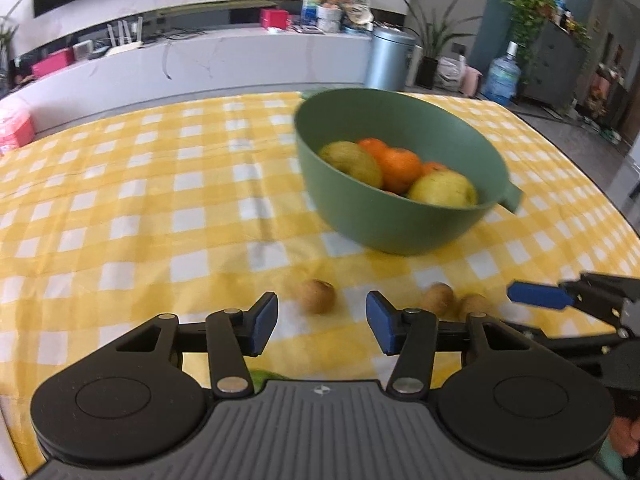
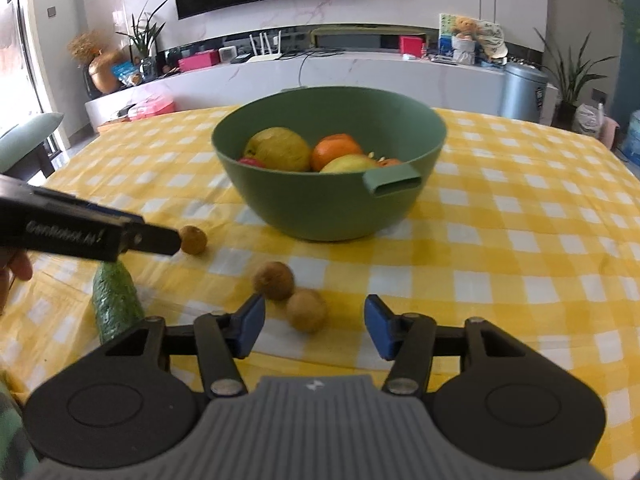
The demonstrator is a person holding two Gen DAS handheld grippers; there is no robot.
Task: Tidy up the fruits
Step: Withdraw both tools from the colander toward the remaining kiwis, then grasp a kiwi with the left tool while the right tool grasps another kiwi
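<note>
Both hand-held grippers are being held low over a table spread with a yellow checked cloth [image 1: 120, 200].

From the left wrist view, the left gripper [image 1: 322, 322] is being kept released, its blue pads standing apart with nothing between them; one small brown fruit [image 1: 317, 296] is lying on the cloth just beyond the gap. Two more brown fruits [image 1: 440, 298] are lying close together to the right, near the right gripper [image 1: 536, 295] that is reaching in from the side. A green bowl [image 1: 360, 216] behind is holding oranges [image 1: 398, 168] and yellow-green fruit.

From the right wrist view, the right gripper [image 2: 314, 326] is likewise being held unclenched and empty. Two touching brown fruits [image 2: 307, 310] are lying just ahead of it. The left gripper [image 2: 160, 240] is coming in from the left, its tip just beside a third brown fruit [image 2: 194, 240]. A cucumber [image 2: 116, 304] is lying below it.
</note>
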